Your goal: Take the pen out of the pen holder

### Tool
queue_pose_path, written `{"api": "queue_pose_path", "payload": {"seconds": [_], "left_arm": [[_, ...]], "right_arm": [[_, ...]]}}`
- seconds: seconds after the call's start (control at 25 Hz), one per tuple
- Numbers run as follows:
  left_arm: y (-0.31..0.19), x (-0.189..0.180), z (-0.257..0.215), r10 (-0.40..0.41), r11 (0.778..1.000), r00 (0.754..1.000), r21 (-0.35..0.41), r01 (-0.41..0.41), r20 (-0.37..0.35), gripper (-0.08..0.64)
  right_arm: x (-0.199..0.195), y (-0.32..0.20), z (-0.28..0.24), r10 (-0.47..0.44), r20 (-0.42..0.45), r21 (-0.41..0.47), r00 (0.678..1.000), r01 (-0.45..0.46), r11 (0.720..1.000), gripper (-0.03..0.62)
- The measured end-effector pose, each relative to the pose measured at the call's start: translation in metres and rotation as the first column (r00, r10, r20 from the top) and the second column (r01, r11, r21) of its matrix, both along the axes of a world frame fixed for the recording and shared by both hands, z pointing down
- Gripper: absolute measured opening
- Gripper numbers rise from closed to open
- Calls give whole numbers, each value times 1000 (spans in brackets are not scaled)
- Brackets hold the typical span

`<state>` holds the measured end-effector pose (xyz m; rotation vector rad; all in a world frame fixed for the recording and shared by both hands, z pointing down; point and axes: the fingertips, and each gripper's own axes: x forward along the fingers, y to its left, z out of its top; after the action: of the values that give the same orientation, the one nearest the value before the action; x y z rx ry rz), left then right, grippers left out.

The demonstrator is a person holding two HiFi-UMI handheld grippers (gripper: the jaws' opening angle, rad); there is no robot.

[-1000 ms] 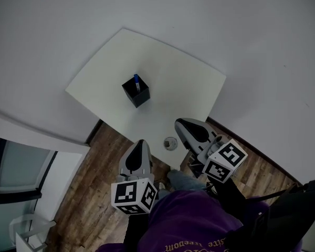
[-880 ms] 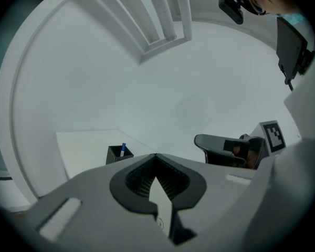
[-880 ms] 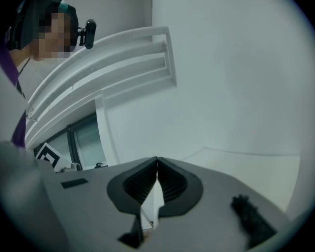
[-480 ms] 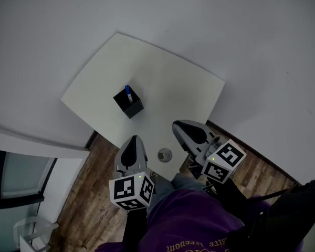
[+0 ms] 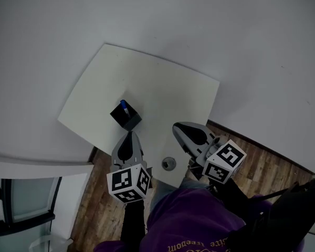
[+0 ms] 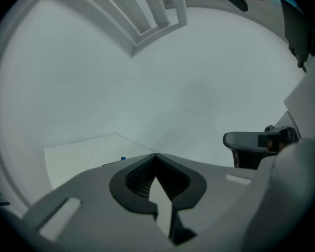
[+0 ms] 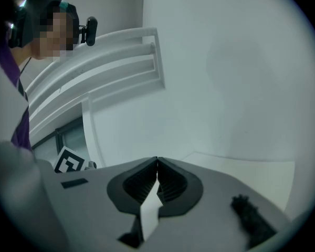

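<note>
A black square pen holder stands on the white table, near its front left edge. A blue pen sticks up out of it. My left gripper is shut and empty, its tips just short of the holder's near side. In the left gripper view only the pen's blue tip peeks over the shut left gripper. My right gripper hovers over the table's front edge, well right of the holder. The right gripper is shut with nothing in it.
A round cable hole sits in the table by its front edge, between the two grippers. White walls stand close behind the table and a white radiator is on the left. Wooden floor lies below. The person's purple sleeve fills the bottom.
The left gripper has come forward to just short of the pen holder. The right gripper has moved a little further over the table edge. Both stayed shut.
</note>
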<state>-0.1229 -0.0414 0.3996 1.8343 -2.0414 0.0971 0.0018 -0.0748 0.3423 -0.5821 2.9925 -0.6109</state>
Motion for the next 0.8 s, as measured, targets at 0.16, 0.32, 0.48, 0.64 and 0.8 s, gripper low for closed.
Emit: {"api": "queue_pose_path", "payload": {"seconds": [0.16, 0.32, 0.48, 0.64, 0.8], "left_arm": [[-23, -17, 8, 18, 1000, 999, 4, -18, -34, 6], [-42, -31, 18, 23, 1000, 999, -7, -23, -36, 8], [-55, -39, 26, 24, 999, 999, -28, -25, -25, 8], [-64, -49, 38, 11, 998, 1000, -60, -12, -19, 21], [-72, -60, 47, -4, 996, 1000, -85, 4, -2, 37]], "right_arm": [[-2, -9, -1, 35, 5, 2, 999, -35, 999, 11], [-2, -15, 3, 60, -13, 5, 998, -60, 998, 11], [-4, -21, 7, 68, -33, 6, 997, -68, 998, 11], [-9, -25, 10, 70, -37, 1, 997, -70, 998, 11], [-12, -30, 10, 75, -38, 4, 996, -75, 997, 11]]}}
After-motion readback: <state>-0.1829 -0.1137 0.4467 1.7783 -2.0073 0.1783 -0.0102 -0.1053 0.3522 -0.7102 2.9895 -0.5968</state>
